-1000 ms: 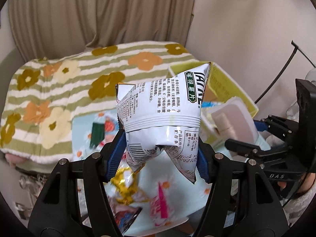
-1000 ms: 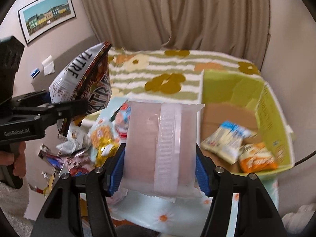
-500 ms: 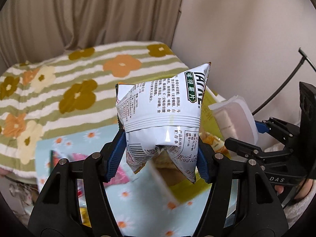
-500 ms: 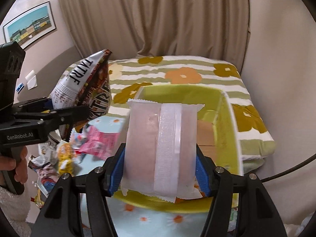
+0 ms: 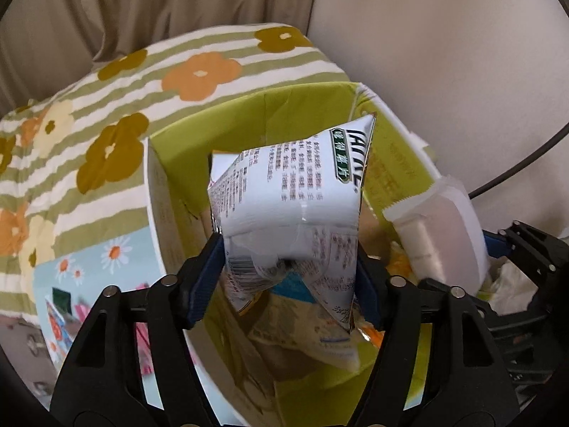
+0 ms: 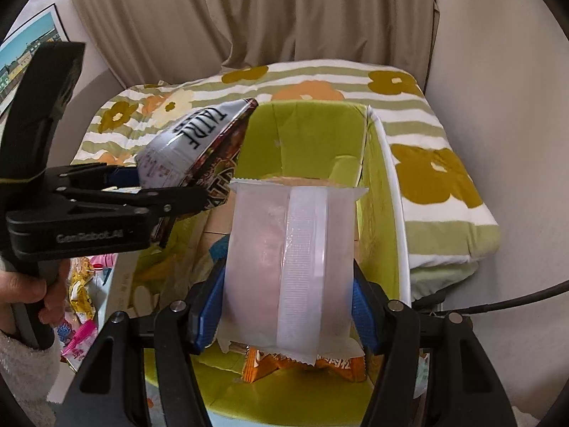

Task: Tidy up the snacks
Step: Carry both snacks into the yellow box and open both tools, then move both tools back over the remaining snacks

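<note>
Left gripper (image 5: 290,277): jaws opening, white chip bag (image 5: 291,213) still between the blue pads, crumpled at the pinch, top corner tilted up to the right. Held above the open green box (image 5: 249,114), over its left wall as seen from the left wrist. Seen from the right wrist, same bag (image 6: 192,149) poking out over the box's left rim, dark printed face turned down.

Right gripper (image 6: 286,306): pads pressed against both sides of a translucent pink packet (image 6: 288,256) with a white sealed seam down its middle, held upright over the near end of the box (image 6: 309,124). In the left view, that packet (image 5: 437,227) at the box's right rim.

Inside the box: an orange snack pack (image 6: 270,366) on the floor under the pink packet, other packs beneath the chip bag, too blurred to name.

Box resting on a light blue daisy-print cloth (image 5: 89,263); loose snacks (image 6: 80,320) scattered on it left of the box. Behind, a green-striped flowered blanket (image 6: 426,135) and beige curtain (image 6: 284,10). A hand (image 6: 25,291) in a fuzzy sleeve on the left grip.
</note>
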A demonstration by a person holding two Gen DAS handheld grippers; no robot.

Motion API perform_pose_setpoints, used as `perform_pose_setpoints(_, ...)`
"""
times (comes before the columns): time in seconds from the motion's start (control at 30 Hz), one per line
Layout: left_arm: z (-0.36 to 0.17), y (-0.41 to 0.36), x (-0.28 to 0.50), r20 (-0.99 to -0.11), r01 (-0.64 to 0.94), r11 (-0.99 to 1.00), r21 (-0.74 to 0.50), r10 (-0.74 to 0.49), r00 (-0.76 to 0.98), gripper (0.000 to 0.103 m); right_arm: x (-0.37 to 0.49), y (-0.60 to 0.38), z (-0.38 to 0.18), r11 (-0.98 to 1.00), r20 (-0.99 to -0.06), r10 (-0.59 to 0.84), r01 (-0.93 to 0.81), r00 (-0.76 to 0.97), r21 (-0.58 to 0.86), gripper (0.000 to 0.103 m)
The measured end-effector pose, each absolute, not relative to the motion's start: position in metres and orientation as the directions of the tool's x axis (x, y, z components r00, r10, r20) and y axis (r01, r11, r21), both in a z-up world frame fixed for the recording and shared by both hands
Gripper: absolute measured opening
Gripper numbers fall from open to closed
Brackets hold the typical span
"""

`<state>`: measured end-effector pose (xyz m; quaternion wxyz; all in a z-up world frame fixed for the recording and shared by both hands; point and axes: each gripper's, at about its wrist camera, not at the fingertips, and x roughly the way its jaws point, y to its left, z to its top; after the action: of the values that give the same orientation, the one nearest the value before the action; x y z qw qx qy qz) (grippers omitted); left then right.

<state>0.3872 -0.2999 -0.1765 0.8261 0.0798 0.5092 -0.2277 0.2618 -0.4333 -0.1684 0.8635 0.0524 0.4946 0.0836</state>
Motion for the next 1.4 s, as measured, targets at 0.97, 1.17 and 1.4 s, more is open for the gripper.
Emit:
perform_pose_setpoints(0.97,-0.177,-0.221,0.37,-0.895,0.349,0.925,-0.149,-0.276,0.349,0.093,0.267,-0.421,-0.18,0.987,-0.856,0.155,-0.041,0.494,0.155,0.093)
perform_pose_setpoints(1.17,-0.168,-0.216,0.355,-0.887,0.325,0.935,-0.138,-0.263,0.379,0.093,0.259,-0.416,-0.175,0.985,-0.847,0.169,-0.066,0.504,0.157,0.093)
perform_pose_setpoints(1.4,-0.149,-0.206,0.329,-0.869,0.278,0.954,-0.112,-0.23,0.438,0.093,0.25,-0.412,-0.156,0.981,-0.819,0.196,-0.115,0.539,0.159,0.093)
